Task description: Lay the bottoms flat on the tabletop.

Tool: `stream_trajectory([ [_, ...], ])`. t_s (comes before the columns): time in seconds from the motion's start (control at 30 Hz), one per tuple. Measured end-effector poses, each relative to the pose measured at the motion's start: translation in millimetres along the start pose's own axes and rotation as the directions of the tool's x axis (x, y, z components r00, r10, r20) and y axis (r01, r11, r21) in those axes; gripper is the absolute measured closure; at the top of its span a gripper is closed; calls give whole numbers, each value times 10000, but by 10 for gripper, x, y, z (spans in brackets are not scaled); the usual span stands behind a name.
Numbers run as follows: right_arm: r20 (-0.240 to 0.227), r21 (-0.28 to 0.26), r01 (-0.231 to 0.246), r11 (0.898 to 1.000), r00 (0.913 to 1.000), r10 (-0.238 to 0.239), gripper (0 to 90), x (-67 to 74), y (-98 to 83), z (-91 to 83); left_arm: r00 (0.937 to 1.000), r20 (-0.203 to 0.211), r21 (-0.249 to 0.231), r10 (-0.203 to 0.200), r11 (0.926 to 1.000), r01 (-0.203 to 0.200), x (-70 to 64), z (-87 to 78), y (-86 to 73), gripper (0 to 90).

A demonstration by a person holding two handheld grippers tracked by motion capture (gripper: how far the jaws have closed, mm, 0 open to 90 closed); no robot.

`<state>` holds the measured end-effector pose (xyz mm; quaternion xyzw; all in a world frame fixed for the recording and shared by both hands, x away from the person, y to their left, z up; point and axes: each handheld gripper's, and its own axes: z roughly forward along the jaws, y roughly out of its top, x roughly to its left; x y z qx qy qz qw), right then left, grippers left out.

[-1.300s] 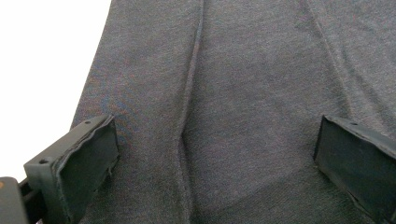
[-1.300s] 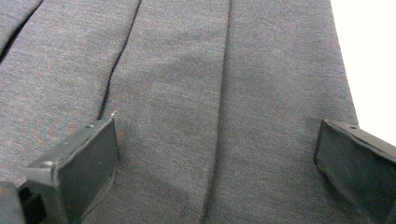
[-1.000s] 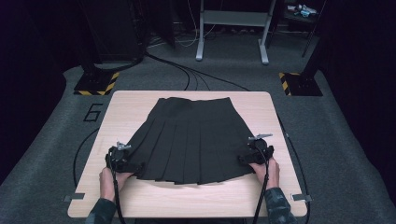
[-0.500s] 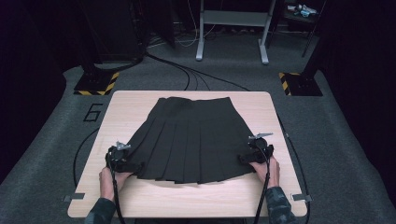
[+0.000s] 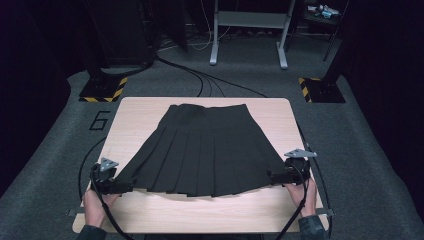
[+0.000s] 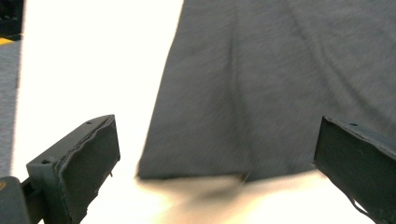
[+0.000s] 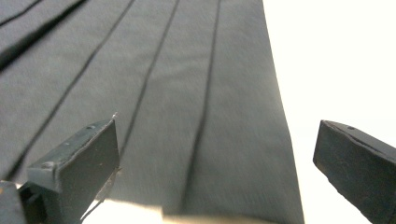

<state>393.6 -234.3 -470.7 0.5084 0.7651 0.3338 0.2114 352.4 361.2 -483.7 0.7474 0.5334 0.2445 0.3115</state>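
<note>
skirt (image 5: pixel 205 150) lies flat on table (image 5: pixel 280 112), both tongs (image 6: pixel 217 184) (image 7: pixel 215 186) gaping wide, empty, at its hem corners.

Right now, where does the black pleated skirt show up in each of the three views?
High view: black pleated skirt spread flat mid-table, hem toward the person.
Left gripper view: its hem corner between the open left claw.
Right gripper view: pleats, upper left, at the open right claw.
Shared landmark: pale wooden table.

Skirt (image 5: pixel 202 150) flat on table (image 5: pixel 135 112), hem toward person; left gripper (image 5: pixel 121 188) at left hem corner, right gripper (image 5: pixel 274 177) at right.
</note>
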Motion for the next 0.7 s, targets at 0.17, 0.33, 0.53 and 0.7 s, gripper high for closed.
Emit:
stream_trajectory([
  [0.17,27,207,-236,9995,9997,235,0,-115,-296,-52,9999,92,263,-116,9996,114,165,-17,-246,0],
  [0.33,380,720,-365,9967,9987,338,0,-207,-582,3,10000,47,313,77,9995,-79,238,36,-413,0],
  [0.53,36,247,167,9996,9999,-168,0,-223,-767,36,9989,460,42,-46,10000,44,279,147,-557,0],
  [0.7,1,148,185,9997,9998,-185,0,-226,-782,29,9985,541,179,-16,9998,6,306,157,-534,0],
])
